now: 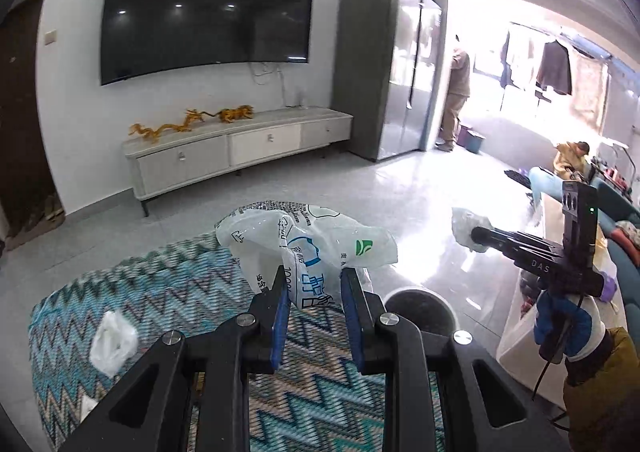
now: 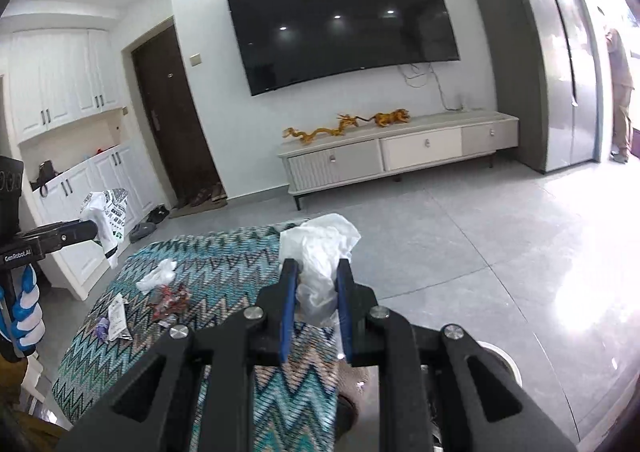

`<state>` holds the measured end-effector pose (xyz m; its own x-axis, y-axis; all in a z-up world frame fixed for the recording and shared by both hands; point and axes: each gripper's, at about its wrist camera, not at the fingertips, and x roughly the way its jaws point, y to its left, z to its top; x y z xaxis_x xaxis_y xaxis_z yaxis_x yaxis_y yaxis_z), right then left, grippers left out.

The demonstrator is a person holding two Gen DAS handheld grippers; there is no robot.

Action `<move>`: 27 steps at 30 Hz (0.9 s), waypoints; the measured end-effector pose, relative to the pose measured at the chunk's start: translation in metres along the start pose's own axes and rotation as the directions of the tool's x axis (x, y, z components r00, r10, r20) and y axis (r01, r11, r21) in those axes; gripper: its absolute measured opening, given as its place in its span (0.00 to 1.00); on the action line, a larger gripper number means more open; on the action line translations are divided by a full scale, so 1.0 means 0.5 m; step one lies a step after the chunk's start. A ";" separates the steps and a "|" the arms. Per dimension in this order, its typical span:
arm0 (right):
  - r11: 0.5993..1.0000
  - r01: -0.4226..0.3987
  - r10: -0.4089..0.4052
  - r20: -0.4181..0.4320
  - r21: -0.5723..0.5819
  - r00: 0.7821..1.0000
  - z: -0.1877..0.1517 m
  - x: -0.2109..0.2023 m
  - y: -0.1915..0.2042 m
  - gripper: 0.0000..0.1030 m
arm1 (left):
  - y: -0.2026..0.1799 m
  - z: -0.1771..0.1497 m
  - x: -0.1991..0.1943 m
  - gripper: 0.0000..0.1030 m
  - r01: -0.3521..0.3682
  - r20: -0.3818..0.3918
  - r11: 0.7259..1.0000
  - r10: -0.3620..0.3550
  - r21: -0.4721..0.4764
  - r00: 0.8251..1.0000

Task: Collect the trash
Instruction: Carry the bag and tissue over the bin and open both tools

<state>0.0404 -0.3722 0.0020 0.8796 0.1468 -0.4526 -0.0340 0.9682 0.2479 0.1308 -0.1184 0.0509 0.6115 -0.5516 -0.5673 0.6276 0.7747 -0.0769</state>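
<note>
My left gripper [image 1: 310, 276] is shut on a white printed plastic bag [image 1: 304, 244], held above the zigzag rug [image 1: 168, 292]; it also shows in the right wrist view [image 2: 106, 220]. My right gripper [image 2: 316, 268] is shut on a crumpled clear plastic bag [image 2: 320, 252], seen from the left wrist view [image 1: 466, 228] too. A round white trash bin [image 1: 420, 310] stands on the floor just right of the left gripper, and under the right gripper [image 2: 500, 366]. More trash lies on the rug: a white plastic scrap [image 2: 158, 274], a red wrapper [image 2: 170, 300], a paper slip [image 2: 118, 316].
A TV cabinet [image 2: 400, 156] and a wall TV [image 2: 340, 20] stand ahead. A grey fridge [image 1: 396, 68] is to the right. A white low table [image 1: 528, 316] and a sofa sit at the right. A person stands in the bright doorway [image 1: 456, 92]. Shoes [image 2: 156, 216] lie by the door.
</note>
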 end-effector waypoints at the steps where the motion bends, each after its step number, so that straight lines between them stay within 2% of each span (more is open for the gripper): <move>1: 0.999 0.023 -0.023 -0.007 0.031 1.000 -0.012 -0.009 -0.035 0.17 | -0.030 0.006 0.026 0.23 0.029 -0.015 0.999 -0.028 0.020 0.999; 6: 0.977 0.133 -0.123 -0.070 0.164 0.990 -0.075 -0.024 -0.183 0.17 | -0.177 0.023 0.174 0.23 0.157 -0.123 0.984 -0.146 0.081 0.982; 9: 0.955 0.177 -0.151 -0.124 0.238 0.981 -0.124 -0.015 -0.256 0.17 | -0.250 0.011 0.256 0.23 0.198 -0.191 0.975 -0.176 0.103 0.966; 13: 0.930 0.212 -0.155 -0.204 0.299 0.967 -0.185 0.027 -0.324 0.18 | -0.318 -0.013 0.368 0.23 0.240 -0.286 0.966 -0.206 0.092 0.936; 17: 0.909 0.238 -0.150 -0.265 0.342 0.952 -0.237 0.075 -0.377 0.20 | -0.363 -0.022 0.474 0.23 0.258 -0.366 0.965 -0.223 0.049 0.903; 22: 0.885 0.270 -0.147 -0.323 0.380 0.935 -0.279 0.139 -0.425 0.20 | -0.385 -0.043 0.577 0.25 0.252 -0.430 0.968 -0.219 0.020 0.876; 24: 0.879 0.281 -0.145 -0.346 0.386 0.927 -0.299 0.159 -0.439 0.20 | -0.388 -0.051 0.606 0.26 0.242 -0.440 0.970 -0.214 0.008 0.872; 26: 0.875 0.294 -0.143 -0.374 0.385 0.916 -0.314 0.183 -0.453 0.26 | -0.383 -0.059 0.627 0.28 0.244 -0.453 0.970 -0.223 -0.014 0.863; 27: 0.873 0.305 -0.150 -0.384 0.382 0.911 -0.319 0.193 -0.458 0.35 | -0.381 -0.063 0.635 0.28 0.244 -0.458 0.970 -0.227 -0.023 0.860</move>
<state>0.0574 -0.5474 -0.2353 0.6239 0.0663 -0.7787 0.4195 0.8123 0.4052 0.1902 -0.4312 -0.1405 0.1624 -0.5085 -0.8456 0.7467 0.6235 -0.2315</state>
